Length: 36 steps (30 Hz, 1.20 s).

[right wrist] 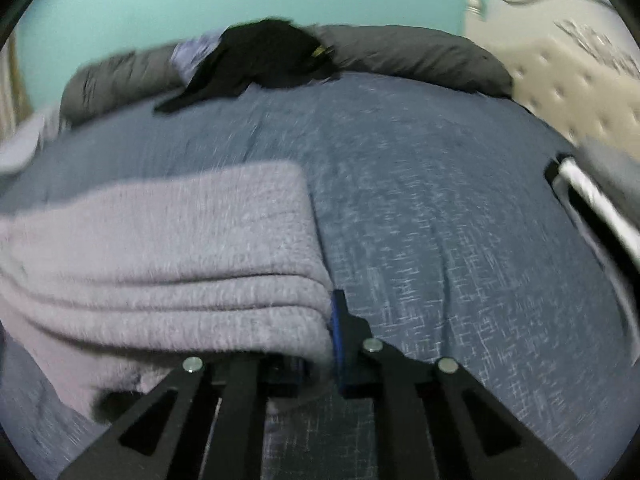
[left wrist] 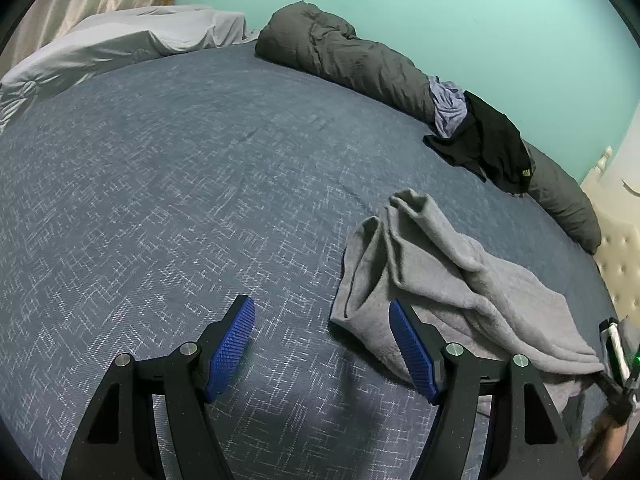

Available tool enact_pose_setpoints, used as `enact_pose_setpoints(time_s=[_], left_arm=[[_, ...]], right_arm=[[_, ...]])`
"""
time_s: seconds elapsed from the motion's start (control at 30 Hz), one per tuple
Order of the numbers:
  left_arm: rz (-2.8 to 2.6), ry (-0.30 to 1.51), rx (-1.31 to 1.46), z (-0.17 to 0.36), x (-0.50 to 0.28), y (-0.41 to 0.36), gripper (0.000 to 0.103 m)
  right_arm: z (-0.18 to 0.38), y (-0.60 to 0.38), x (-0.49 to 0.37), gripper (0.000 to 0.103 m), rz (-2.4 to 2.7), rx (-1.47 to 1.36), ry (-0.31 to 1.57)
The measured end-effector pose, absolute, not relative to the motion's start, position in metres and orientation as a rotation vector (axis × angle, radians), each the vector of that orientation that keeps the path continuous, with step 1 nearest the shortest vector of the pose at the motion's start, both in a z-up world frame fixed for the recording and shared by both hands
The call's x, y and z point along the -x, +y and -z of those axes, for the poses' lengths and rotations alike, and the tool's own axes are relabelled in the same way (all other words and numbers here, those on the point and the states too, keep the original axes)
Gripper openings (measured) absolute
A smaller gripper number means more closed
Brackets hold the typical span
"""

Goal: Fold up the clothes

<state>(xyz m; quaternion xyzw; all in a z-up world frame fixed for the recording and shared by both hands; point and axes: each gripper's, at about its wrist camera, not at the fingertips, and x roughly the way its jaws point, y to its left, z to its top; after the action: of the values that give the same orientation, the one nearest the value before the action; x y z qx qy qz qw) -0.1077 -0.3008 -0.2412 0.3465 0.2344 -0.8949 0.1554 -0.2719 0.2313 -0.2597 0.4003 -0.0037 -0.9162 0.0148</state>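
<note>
Left wrist: my left gripper (left wrist: 322, 322) spread wide, empty, grey garment (left wrist: 440, 264) just beside its right finger.
Right wrist: right gripper (right wrist: 320, 332) clamped on garment's edge, over bedspread (right wrist: 440, 220).

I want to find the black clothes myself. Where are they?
Look at the blue bedspread, then along its far edge by the green wall, where a long dark grey rolled blanket lies. The black garment is draped over it, beside a small lilac cloth; nothing else is black.

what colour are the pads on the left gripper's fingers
Blue pads, ribbed; clearest in the left wrist view.
</note>
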Motion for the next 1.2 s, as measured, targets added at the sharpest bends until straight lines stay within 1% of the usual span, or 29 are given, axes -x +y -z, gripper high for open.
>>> enact_pose_setpoints(time_s=[0.1,0.17,0.33,0.43,0.5,0.53,0.6,0.77,0.97,1.07,1.13,1.2], left_arm=[[2.562,0.67,-0.995,0.241,0.108,-0.301,0.074],[2.563,0.667,-1.0,0.242,0.109,-0.301,0.074],[2.564,0.671,-1.0,0.242,0.11,-0.301,0.074],[2.565,0.673,-1.001,0.242,0.112,-0.301,0.074],[2.569,0.673,-1.001,0.241,0.113,-0.299,0.074],[2.571,0.67,-1.001,0.241,0.113,-0.299,0.074],[2.573,0.665,-1.001,0.241,0.114,-0.297,0.074],[2.575,0.654,-0.983,0.238,0.112,-0.296,0.074],[2.585,0.637,-0.978,0.235,0.116,-0.291,0.074],[2.599,0.615,-0.975,0.232,0.12,-0.286,0.074],[2.603,0.609,-0.968,0.231,0.122,-0.283,0.074],[2.607,0.609,-0.962,0.23,0.125,-0.282,0.074]], right_arm=[[0.262,0.244,0.276,0.009,2.866,-1.284,-0.199],[0.27,0.249,0.277,0.009,2.862,-1.34,-0.281],[0.285,0.237,0.275,0.009,2.81,-1.475,-0.135],[0.283,0.237,0.275,0.019,2.743,-1.536,-0.123],[0.276,0.24,0.271,0.037,2.696,-1.57,-0.135],[0.272,0.243,0.268,0.039,2.679,-1.586,-0.142],[0.262,0.249,0.262,0.04,2.64,-1.59,-0.167],[0.234,0.259,0.245,0.04,2.589,-1.55,-0.237],[0.254,0.243,0.265,0.04,2.58,-1.521,-0.248],[0.265,0.236,0.275,0.027,2.575,-1.508,-0.253],[0.272,0.23,0.282,0.023,2.571,-1.499,-0.256],[0.279,0.225,0.288,0.017,2.568,-1.49,-0.259]])
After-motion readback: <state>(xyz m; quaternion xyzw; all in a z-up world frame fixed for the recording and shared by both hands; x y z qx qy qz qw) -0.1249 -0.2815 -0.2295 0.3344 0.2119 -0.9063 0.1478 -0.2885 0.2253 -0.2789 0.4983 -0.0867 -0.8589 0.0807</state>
